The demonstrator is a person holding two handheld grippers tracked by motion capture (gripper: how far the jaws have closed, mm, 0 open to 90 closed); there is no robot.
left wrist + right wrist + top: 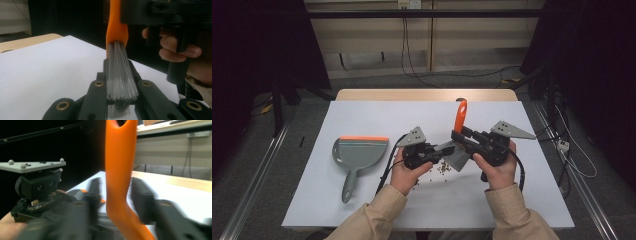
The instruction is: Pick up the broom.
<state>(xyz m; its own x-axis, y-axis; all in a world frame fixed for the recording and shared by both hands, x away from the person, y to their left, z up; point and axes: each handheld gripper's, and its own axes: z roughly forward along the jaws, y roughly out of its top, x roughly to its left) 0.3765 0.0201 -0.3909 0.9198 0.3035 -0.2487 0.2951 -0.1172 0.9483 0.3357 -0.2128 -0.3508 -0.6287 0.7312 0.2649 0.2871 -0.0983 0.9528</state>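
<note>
Here, over the middle of the white table (362, 110), the two grippers meet around a small brush (458, 131) with an orange handle and grey bristles. The left gripper (451, 147) is clenched on the bristles: in the left gripper view its two black jaws press against either side of the grey tuft (121, 82), which stands up between them, with the orange handle (116, 27) rising beyond it. The right gripper (458, 135) comes in from the other side, and its jaws stand on either side of the orange handle (120, 170) in the right gripper view. That picture is blurred, so I cannot tell whether those jaws grip the handle or only flank it. In the high view the handle points up and away from the person, and the bristle end hangs low between the two hands. Just below the grippers, a scatter of small brown crumbs (443, 169) lies on the table. Well to the left of both hands a grey dustpan (357, 155) with an orange lip lies flat, its handle pointing toward the person.
</note>
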